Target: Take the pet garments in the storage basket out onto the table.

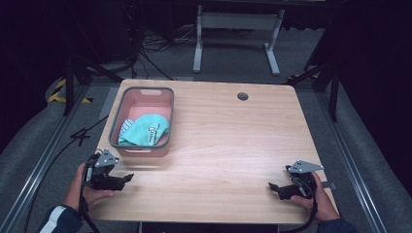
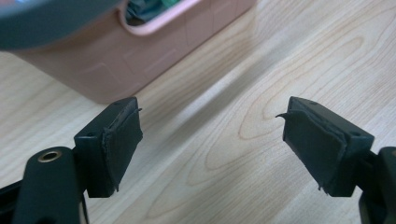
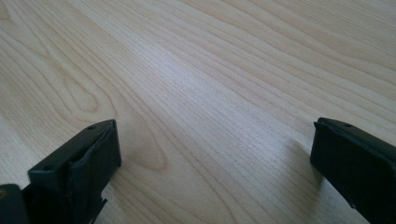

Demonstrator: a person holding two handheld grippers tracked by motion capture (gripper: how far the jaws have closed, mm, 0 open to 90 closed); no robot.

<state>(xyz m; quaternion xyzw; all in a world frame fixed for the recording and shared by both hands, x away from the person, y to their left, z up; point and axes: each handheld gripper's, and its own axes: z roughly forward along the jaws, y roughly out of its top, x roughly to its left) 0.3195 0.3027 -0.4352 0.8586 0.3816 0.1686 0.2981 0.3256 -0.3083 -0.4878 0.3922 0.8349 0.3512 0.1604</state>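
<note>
Reaching for the cloth [image 1: 145,130] is what we judge the step to be: it lies bunched in the pink basket [image 1: 118,114], just ahead of the left gripper [image 1: 125,178]. We lift over the near wall, drop the jaws straight onto the teal heap and pinch a thick fold, not the rim. Both sets of jaws gape wide, holding nothing. Left hand [image 1: 85,187] sits low at the table [image 1: 233,141] edge; right gripper [image 1: 273,187] rests well apart, jaws pointing inward over bare wood.
</note>
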